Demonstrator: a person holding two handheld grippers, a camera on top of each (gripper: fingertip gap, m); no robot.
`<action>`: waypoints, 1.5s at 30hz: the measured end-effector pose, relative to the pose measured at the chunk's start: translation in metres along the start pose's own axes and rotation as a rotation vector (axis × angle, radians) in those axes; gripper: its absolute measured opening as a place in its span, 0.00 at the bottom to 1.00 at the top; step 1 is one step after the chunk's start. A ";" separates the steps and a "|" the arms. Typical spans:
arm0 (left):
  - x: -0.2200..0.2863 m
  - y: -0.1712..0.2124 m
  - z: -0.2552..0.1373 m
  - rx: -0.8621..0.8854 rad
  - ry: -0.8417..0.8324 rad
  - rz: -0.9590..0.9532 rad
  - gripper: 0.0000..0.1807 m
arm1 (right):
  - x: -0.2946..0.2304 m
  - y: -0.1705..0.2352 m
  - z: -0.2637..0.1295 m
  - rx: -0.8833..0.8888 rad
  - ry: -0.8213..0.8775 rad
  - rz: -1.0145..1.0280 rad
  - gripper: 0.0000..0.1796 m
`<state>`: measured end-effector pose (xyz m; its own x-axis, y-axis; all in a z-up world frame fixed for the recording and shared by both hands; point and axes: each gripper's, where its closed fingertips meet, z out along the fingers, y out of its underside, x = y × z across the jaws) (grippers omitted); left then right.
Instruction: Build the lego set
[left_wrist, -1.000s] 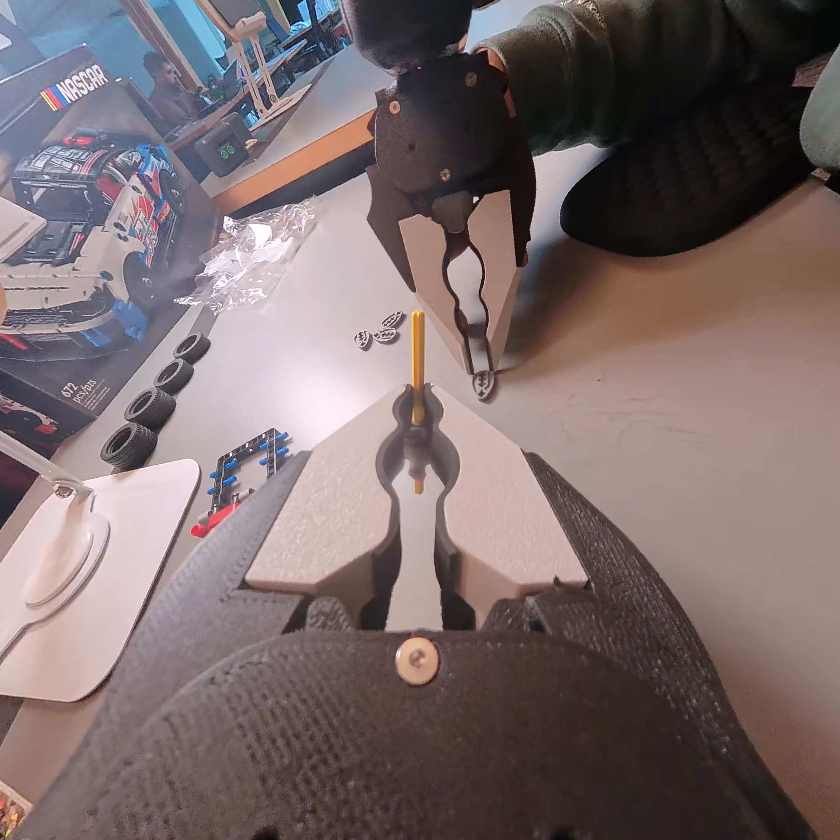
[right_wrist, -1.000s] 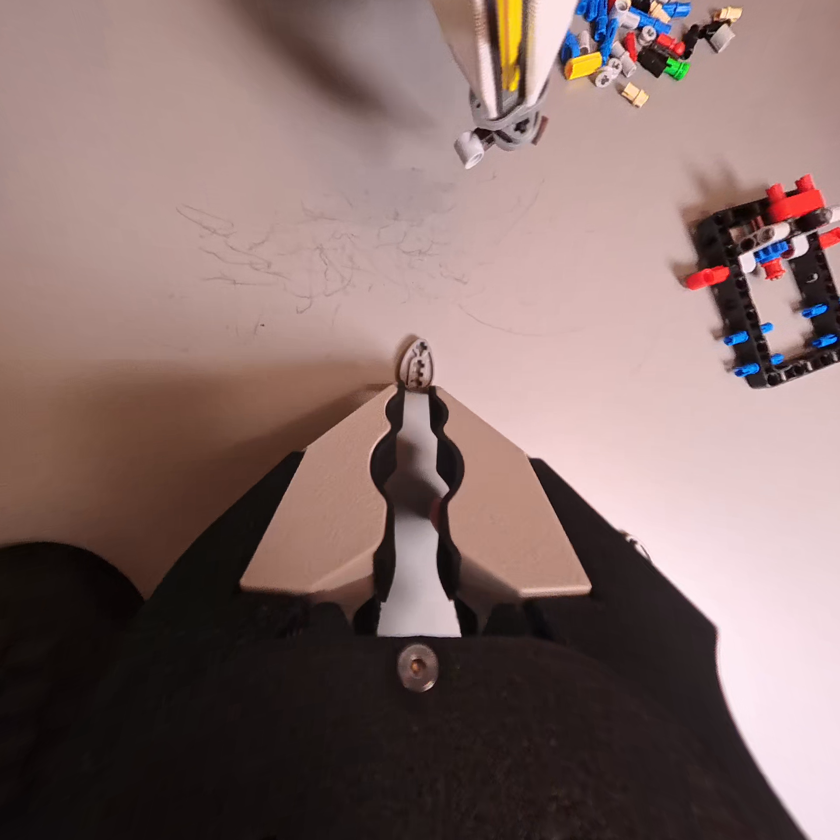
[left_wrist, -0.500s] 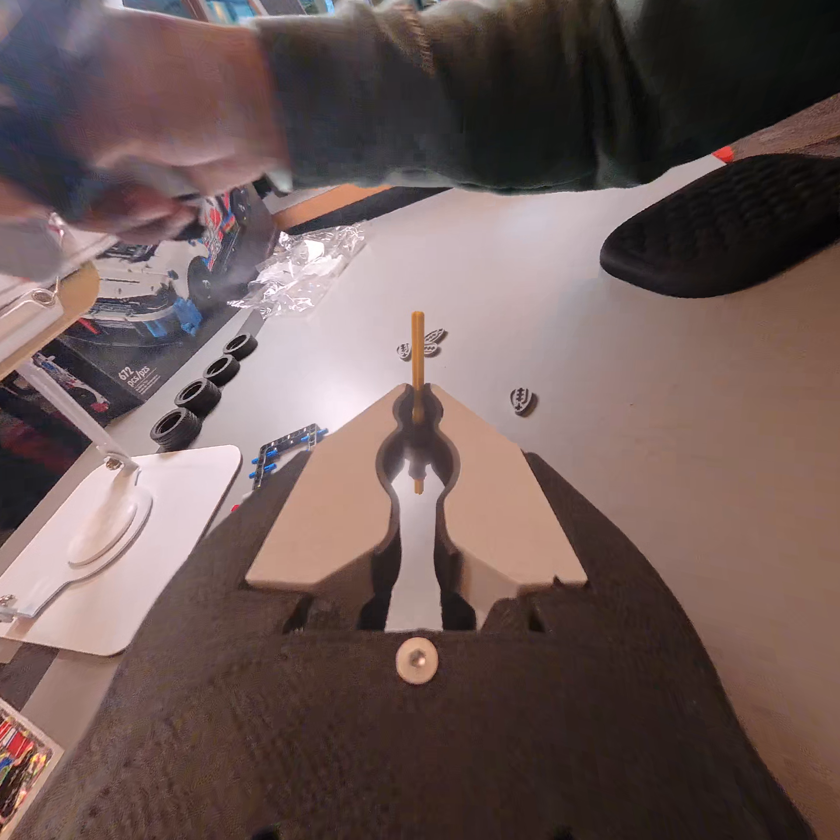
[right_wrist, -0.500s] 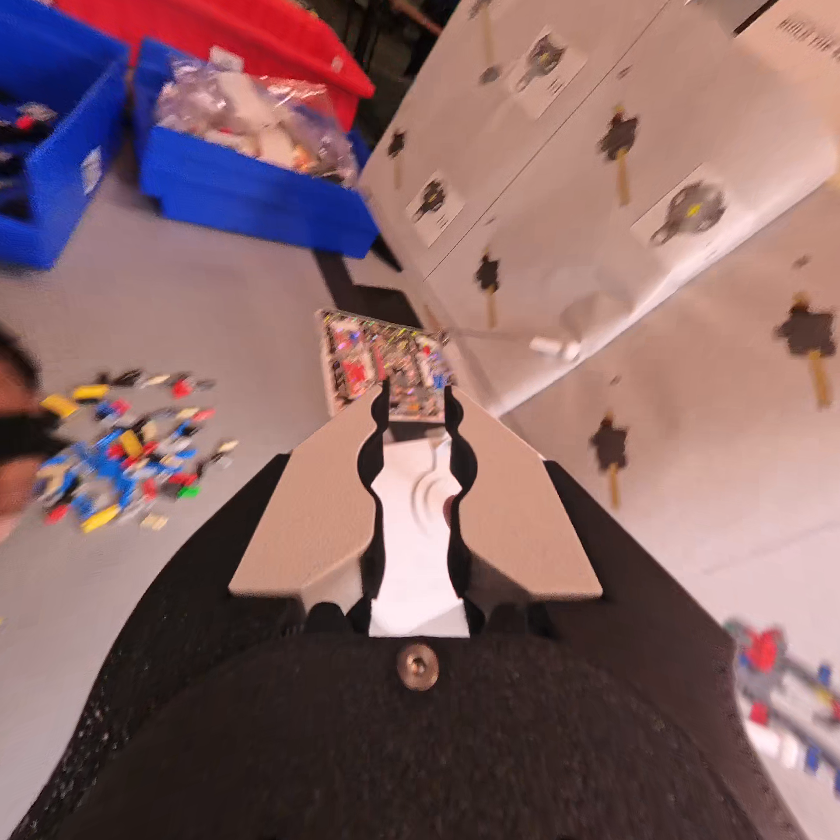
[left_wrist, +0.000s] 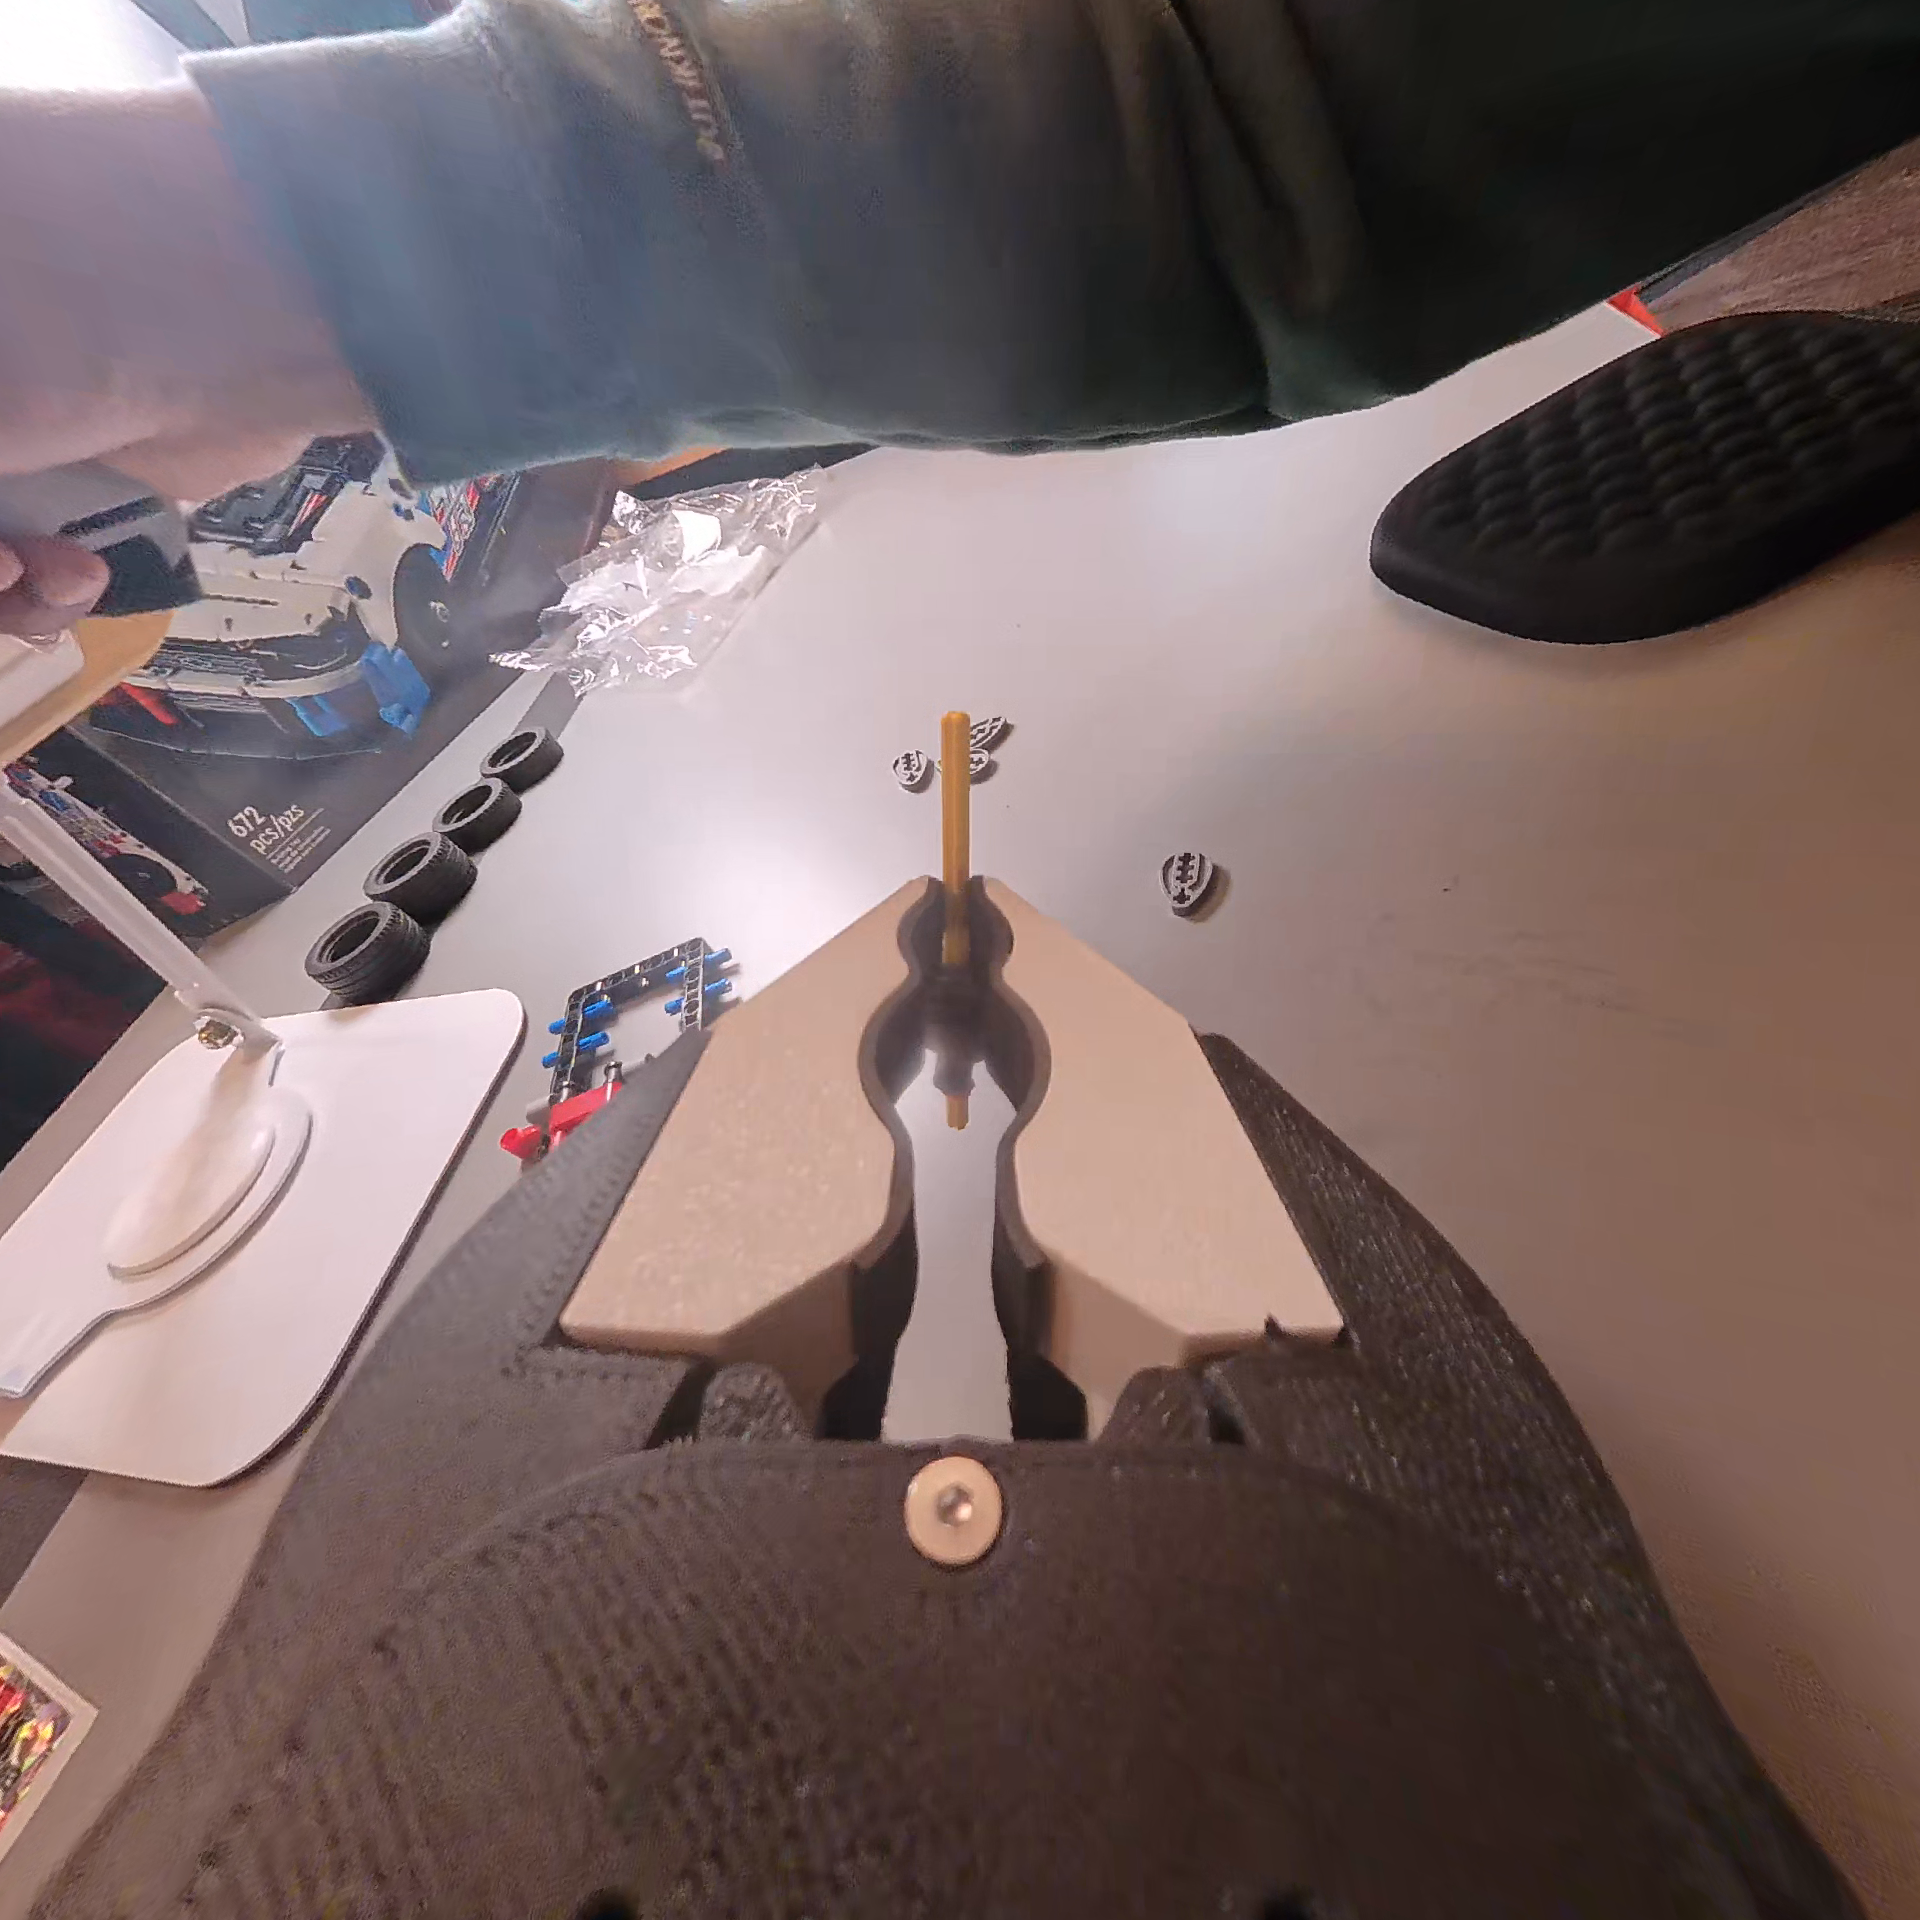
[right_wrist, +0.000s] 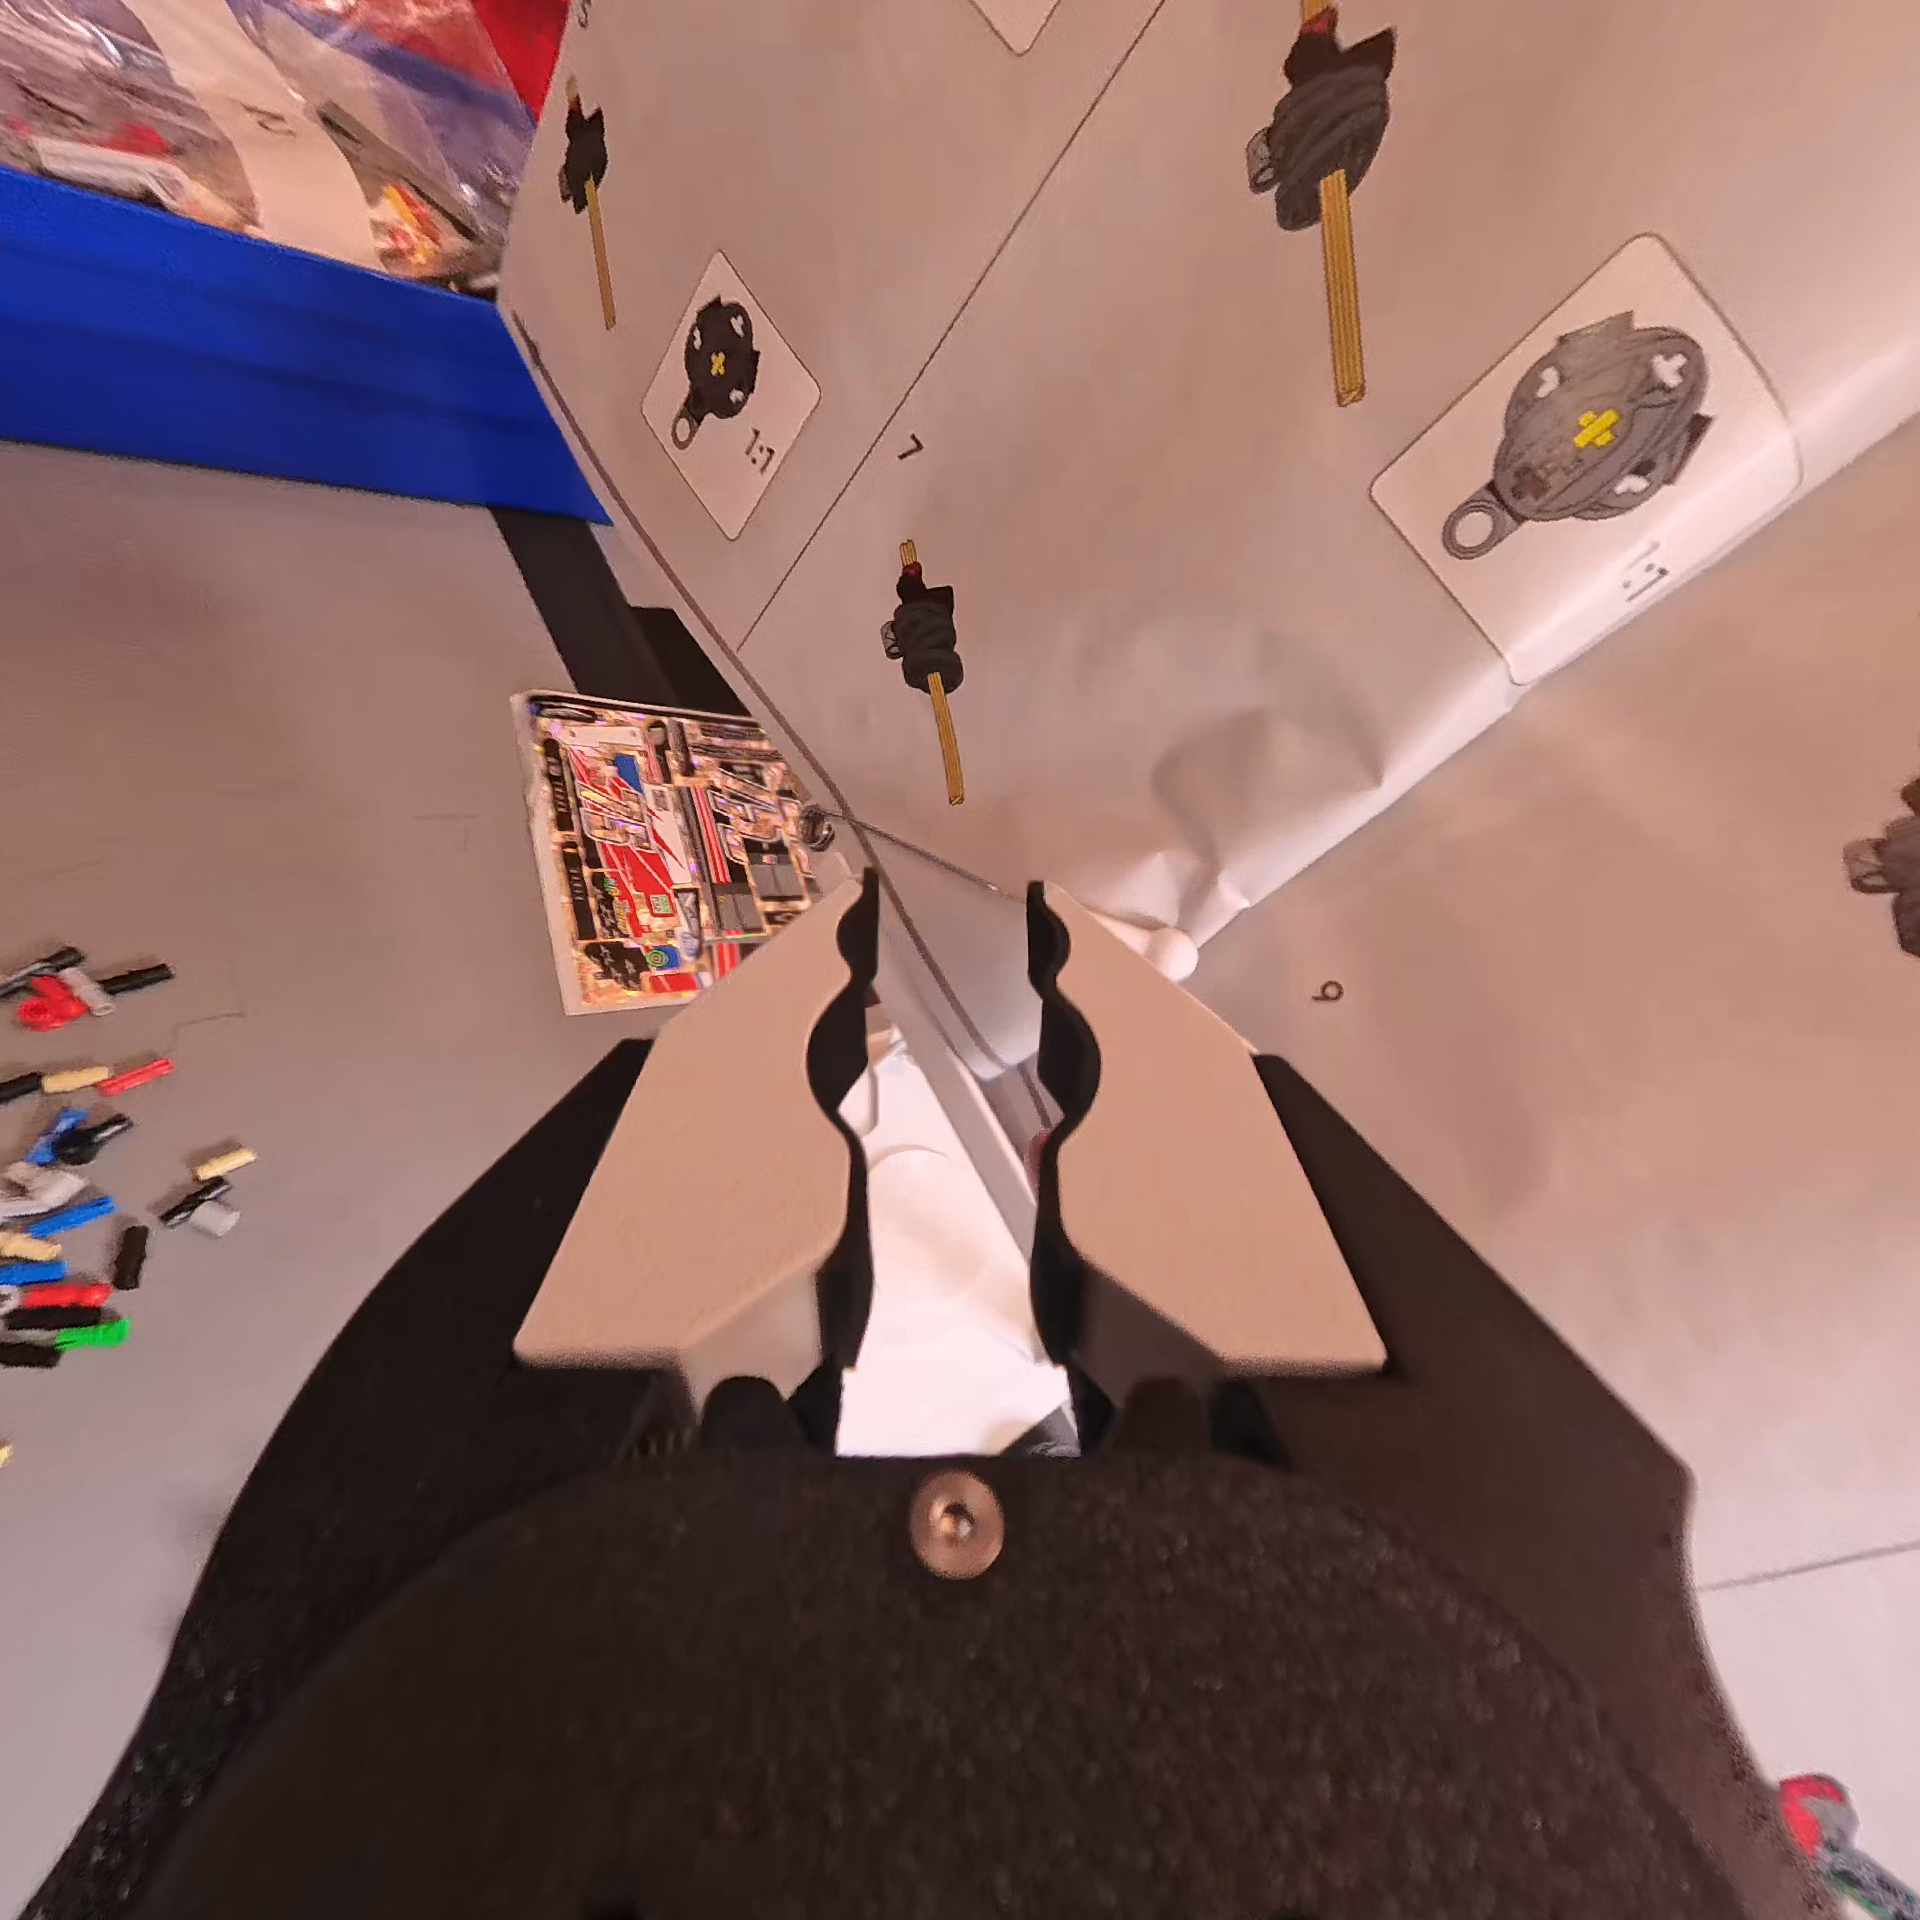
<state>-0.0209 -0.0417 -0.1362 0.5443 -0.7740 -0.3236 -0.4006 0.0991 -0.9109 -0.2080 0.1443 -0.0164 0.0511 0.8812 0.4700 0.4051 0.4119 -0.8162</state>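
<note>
My left gripper (left_wrist: 954, 894) is pinching the axle (left_wrist: 954, 800), pointing it straight ahead. My right gripper (right_wrist: 951, 894) is gaping, empty, facing the manual (right_wrist: 1143, 520); the disc (left_wrist: 1188, 883) is lying just right of the axle.

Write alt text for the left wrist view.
The left gripper is shut on a thin yellow axle pointing away over a grey table. A green sleeve crosses the top; four black tyres, a black frame and small grey pieces lie beyond.
</note>
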 end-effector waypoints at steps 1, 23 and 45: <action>0.000 0.000 0.000 -0.002 -0.001 0.002 0.01 | -0.003 -0.003 -0.007 0.024 -0.020 0.016 0.16; 0.030 -0.021 0.006 0.083 0.109 0.053 0.01 | -0.251 0.187 -0.210 -0.375 -0.670 0.021 0.11; 0.065 0.006 0.019 -0.014 0.284 0.048 0.01 | -0.245 0.086 -0.231 0.162 -0.659 -0.020 0.07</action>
<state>0.0259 -0.0795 -0.1676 0.2966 -0.9131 -0.2799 -0.4324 0.1329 -0.8918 0.0247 -0.0898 -0.1239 -0.5426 0.8094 0.2245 0.2554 0.4136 -0.8739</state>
